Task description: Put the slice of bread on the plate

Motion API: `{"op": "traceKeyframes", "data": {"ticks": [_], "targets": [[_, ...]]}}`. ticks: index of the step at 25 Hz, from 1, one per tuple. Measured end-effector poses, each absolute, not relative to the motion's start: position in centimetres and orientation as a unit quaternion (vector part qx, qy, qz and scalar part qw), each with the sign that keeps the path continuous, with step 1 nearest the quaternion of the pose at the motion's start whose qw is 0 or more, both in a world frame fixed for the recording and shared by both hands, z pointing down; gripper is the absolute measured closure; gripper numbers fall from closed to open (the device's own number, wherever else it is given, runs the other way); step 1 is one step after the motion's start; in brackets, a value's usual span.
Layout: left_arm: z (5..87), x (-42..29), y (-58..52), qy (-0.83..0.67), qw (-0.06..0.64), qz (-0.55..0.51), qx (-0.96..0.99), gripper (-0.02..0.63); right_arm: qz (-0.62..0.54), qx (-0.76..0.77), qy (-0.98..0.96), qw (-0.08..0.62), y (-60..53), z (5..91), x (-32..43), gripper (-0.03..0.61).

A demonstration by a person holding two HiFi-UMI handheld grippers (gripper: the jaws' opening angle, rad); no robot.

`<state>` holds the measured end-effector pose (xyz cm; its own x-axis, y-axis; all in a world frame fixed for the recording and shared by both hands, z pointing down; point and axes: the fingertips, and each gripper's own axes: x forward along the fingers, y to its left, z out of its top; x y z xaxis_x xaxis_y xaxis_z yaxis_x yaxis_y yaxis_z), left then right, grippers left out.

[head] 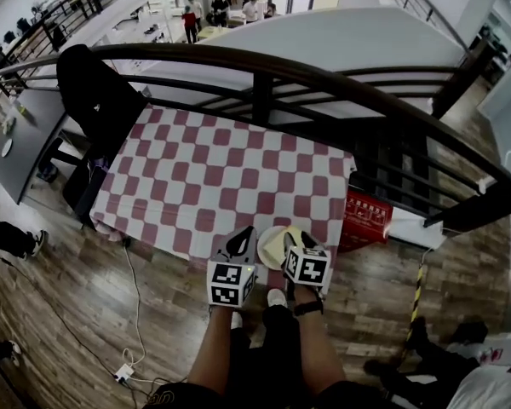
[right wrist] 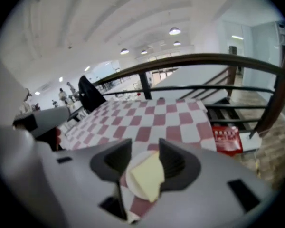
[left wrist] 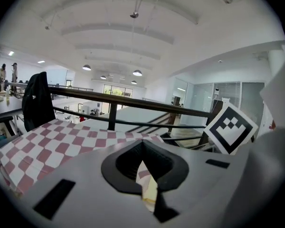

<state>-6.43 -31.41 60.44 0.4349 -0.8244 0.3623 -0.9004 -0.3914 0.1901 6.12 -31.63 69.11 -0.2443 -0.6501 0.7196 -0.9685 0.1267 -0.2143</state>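
A red-and-white checked worktop [head: 196, 177] stands by a dark railing [head: 264, 62] on a wooden floor [head: 68, 313]. The slice of bread [right wrist: 148, 177] lies on the plate [right wrist: 132, 182] at the lower middle of the frame, between the released jaws of the right gripper [right wrist: 145, 147]. Its long axis runs up-down, with a corner pointing downward. The left gripper [left wrist: 143, 144] is clenched and empty.

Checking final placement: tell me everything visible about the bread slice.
The slice of bread is pale yellow, flat, thin and roughly four-sided, and no crust or texture can be made out. It lies on a white plate, covering most of it, near the near edge of the red-and-white checked tablecloth. The right gripper frames it with its jaws apart. Whether they touch it cannot be told.
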Motion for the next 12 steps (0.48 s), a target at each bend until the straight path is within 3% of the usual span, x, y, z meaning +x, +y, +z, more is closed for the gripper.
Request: {"op": "traceKeyframes", "data": {"ticks": [2,6,12], "targets": [[58.2,-6.9,-32.3,-0.527,0.165,0.084,0.83,0.595,0.297,0.569,-0.737,0.211,-33.0,65.3,4.9,0.415],[54.3,-7.2,-32.6,-0.524,0.132,0.058,0.839,0.595,0.205,0.57,-0.78,0.156,-33.4,57.8,2.7,0.555],[48.6,-7.1,-32.2,-0.512,0.079,0.028,0.855,0.595,0.102,0.571,-0.809,0.093,-32.4,49.2,0.6,0.565]]}}
